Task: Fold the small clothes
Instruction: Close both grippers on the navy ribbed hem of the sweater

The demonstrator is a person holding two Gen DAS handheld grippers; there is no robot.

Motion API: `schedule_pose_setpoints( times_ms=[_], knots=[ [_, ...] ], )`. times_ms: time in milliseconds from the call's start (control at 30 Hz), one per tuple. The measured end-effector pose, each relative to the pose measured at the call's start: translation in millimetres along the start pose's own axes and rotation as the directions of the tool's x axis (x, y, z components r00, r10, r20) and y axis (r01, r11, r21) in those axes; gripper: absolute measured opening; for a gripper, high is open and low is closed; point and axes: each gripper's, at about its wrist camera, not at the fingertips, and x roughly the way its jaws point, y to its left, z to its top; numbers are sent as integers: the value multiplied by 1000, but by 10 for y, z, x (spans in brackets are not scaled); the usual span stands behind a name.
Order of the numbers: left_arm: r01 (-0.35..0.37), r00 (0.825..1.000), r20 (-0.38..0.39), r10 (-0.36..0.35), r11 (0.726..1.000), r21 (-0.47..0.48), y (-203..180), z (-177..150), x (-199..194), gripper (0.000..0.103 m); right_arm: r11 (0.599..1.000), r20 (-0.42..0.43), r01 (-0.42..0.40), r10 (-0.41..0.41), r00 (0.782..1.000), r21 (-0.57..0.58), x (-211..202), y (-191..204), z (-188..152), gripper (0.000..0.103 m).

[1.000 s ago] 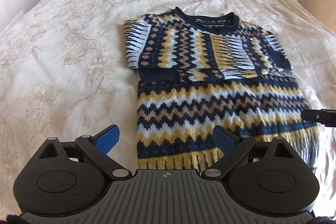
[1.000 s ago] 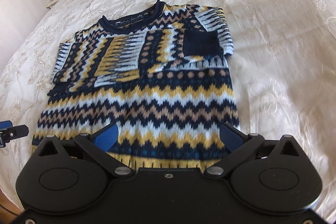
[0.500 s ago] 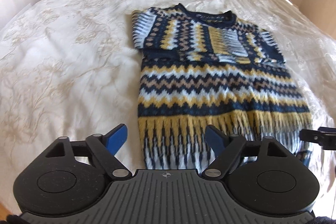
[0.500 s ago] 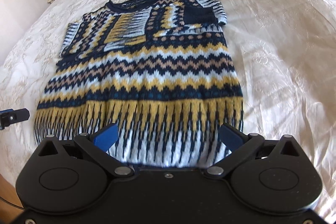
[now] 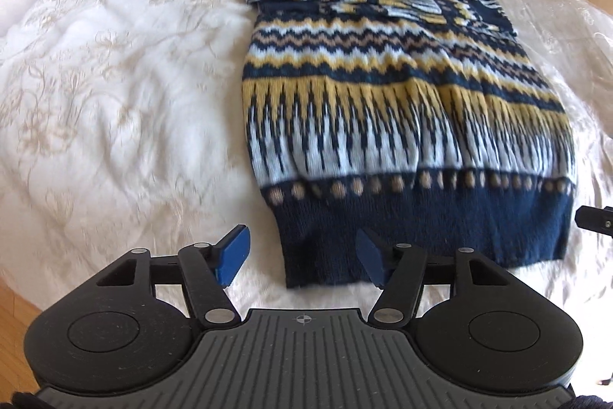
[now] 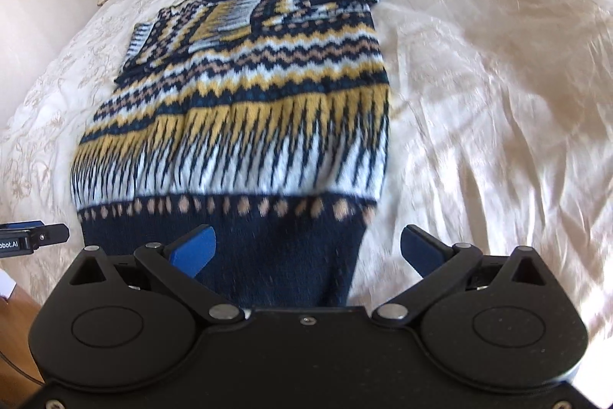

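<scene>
- The left gripper (image 5: pixel 302 257) is spread wide and holds nothing, straddling the near-left hem corner.
- The right gripper (image 6: pixel 306 252) gapes empty at the near-right corner.
- The navy, yellow and white zigzag knitted sweater (image 5: pixel 402 94) lies flat, sleeves folded across its chest.
- It rests on the cream floral bedspread (image 5: pixel 115 83).

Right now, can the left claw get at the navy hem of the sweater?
Probably yes. The left claw is open, the hem's left corner lies between its fingers, and nothing covers it on the bedspread.
</scene>
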Motion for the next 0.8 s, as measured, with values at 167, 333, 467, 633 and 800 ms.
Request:
schedule_pose_setpoints(
  times_ms=[167, 333, 467, 633, 800],
  knots=[
    [-10, 1000, 3, 10, 1000, 9, -28, -191, -12, 57, 1000, -27, -26, 26, 999, -1, -4, -75, -171, 102],
    [-2, 1000, 27, 1, 1000, 12, -42, -278, -16, 57, 999, -35, -53, 53, 998, 1, -6, -107, -225, 102],
    [7, 999, 35, -7, 1000, 2, -46, -274, 30, 57, 998, -31, -69, 69, 997, -9, -3, -91, -231, 102],
    [-10, 999, 50, 11, 1000, -9, -34, -204, 107, 57, 997, -33, -79, 78, 996, -21, 64, -79, -225, 102],
    [-12, 999, 36, 12, 1000, 0, -13, -136, 255, 57, 995, -44, -99, 98, 994, -10, 164, -92, -191, 102]
  ],
)
